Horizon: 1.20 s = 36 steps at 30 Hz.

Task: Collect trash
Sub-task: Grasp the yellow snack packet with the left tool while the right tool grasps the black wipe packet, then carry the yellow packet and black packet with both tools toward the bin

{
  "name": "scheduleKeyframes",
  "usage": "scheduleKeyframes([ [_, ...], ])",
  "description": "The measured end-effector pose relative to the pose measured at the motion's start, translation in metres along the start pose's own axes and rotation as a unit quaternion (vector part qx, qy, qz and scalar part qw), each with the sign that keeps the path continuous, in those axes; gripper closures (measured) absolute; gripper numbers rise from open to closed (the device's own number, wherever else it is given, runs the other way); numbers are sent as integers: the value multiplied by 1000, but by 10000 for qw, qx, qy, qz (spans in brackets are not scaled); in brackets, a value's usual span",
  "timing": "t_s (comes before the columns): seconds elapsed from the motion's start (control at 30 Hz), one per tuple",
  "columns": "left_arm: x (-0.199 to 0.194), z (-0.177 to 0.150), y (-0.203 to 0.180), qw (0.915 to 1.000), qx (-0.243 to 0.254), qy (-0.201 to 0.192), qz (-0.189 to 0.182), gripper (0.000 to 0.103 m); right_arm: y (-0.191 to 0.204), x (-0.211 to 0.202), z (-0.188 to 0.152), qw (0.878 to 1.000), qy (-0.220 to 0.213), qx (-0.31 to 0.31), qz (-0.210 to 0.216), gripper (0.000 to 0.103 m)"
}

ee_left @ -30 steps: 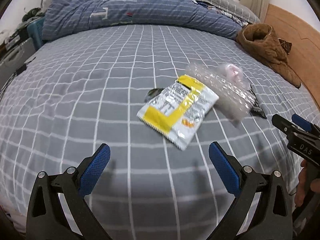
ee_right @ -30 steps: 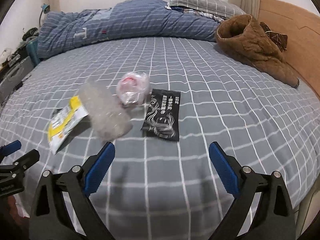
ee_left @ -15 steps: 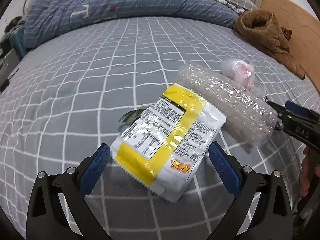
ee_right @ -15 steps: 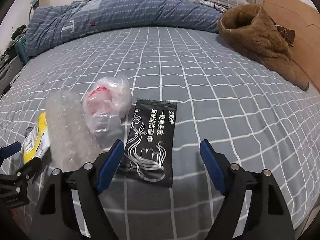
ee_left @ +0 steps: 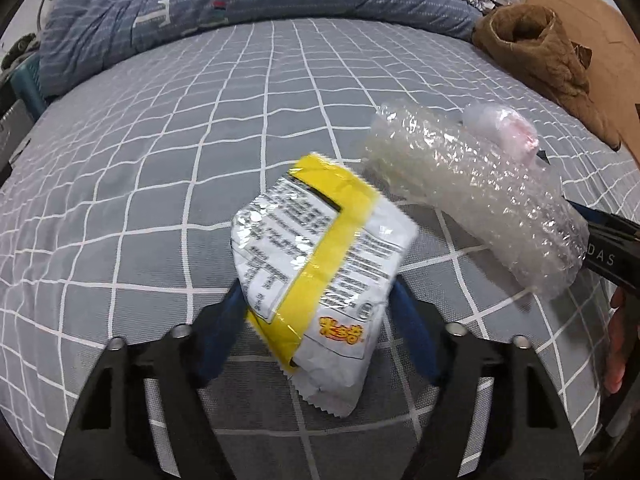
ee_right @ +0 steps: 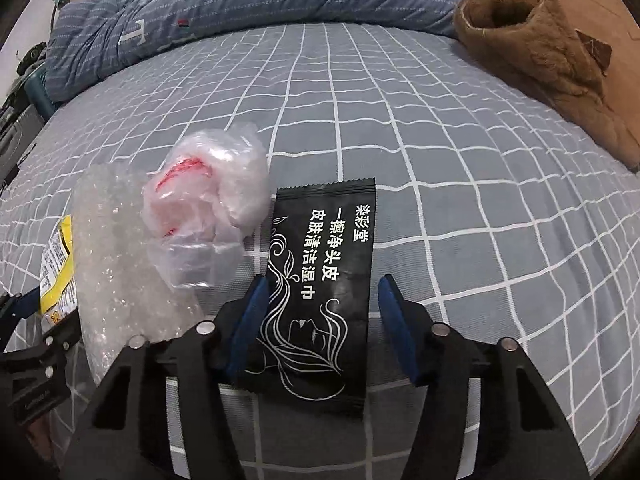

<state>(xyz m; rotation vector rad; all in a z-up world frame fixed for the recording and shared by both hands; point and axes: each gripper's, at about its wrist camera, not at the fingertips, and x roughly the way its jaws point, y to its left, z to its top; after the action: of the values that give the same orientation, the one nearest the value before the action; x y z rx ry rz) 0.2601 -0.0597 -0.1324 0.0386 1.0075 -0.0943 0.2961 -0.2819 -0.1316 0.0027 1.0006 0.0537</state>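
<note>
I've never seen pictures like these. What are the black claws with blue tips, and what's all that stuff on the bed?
Those claws are two grabber tools, one in each of a person's hands. Each carries a camera looking along its fingers, giving two pictures. The left gripper is pinching a yellow and white snack packet. The right gripper is open around a black wipe packet, not squeezing yet. On the checked bed sheet also lie a bubble wrap roll and a crumpled plastic bag. It's all trash being collected.
</note>
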Motion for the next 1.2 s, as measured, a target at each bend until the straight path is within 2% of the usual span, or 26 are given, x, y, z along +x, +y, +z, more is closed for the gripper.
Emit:
scheduleKeyframes([
  [0.13, -2, -1, 3, 10000, -30, -47, -20, 56, 2, 2, 0, 10000, 36, -56, 22, 62],
  [0.2, -3, -1, 5, 10000, -25, -70, -21, 68, 0, 2, -1, 10000, 27, -37, 40, 68],
  [0.37, -5, -1, 8, 9999, -34, -115, 5, 79, -1, -1, 1, 10000, -5, -20, 86, 90],
  [0.4, -6, -1, 10, 9999, -56, -133, 9, 82, -1, -3, 2, 10000, -25, -14, 85, 91],
  [0.63, -13, 2, 17, 9996, -166, -233, 51, 86, -1, -13, 3, 9997, -235, -27, 17, 92],
  [1.2, -44, -4, 32, 9988, -311, -360, 148, 86, 2, -52, 3, 9988, -485, -99, 17, 92],
])
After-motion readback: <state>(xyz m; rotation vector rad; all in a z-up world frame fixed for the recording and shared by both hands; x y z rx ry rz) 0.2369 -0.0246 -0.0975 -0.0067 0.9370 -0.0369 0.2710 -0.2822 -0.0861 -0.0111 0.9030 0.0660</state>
